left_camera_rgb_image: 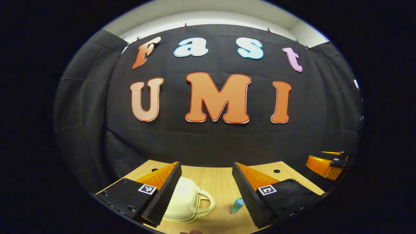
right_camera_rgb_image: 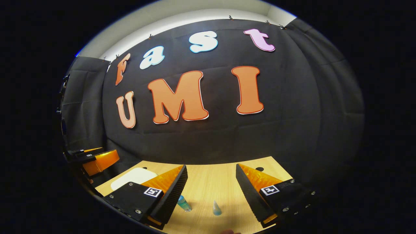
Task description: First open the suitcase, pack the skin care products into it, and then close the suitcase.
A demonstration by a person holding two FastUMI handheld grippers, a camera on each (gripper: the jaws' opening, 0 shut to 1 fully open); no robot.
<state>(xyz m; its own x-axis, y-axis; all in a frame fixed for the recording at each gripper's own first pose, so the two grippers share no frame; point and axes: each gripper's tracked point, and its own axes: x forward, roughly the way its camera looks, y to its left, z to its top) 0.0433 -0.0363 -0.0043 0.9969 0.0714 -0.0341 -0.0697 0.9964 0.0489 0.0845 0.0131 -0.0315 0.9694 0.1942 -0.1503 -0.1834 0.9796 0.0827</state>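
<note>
A small cream suitcase [left_camera_rgb_image: 182,203] with a handle lies closed on the wooden table [left_camera_rgb_image: 214,177], partly behind the left finger of my left gripper [left_camera_rgb_image: 206,167]. That gripper hovers open above the table with nothing between its fingers. A small blue bottle [left_camera_rgb_image: 237,205] stands to the right of the case, by the right finger. My right gripper [right_camera_rgb_image: 211,167] is open and holds nothing. Below it stand the blue bottle [right_camera_rgb_image: 184,203] and a small pointed-cap bottle [right_camera_rgb_image: 216,208]. The cream suitcase [right_camera_rgb_image: 133,177] lies off to the left in the right gripper view.
The other gripper [left_camera_rgb_image: 326,164] shows at the far right of the left gripper view, and the left one [right_camera_rgb_image: 97,160] at the far left of the right gripper view. The table [right_camera_rgb_image: 214,182] ends at the black cloth wall. Small holes mark its far corners.
</note>
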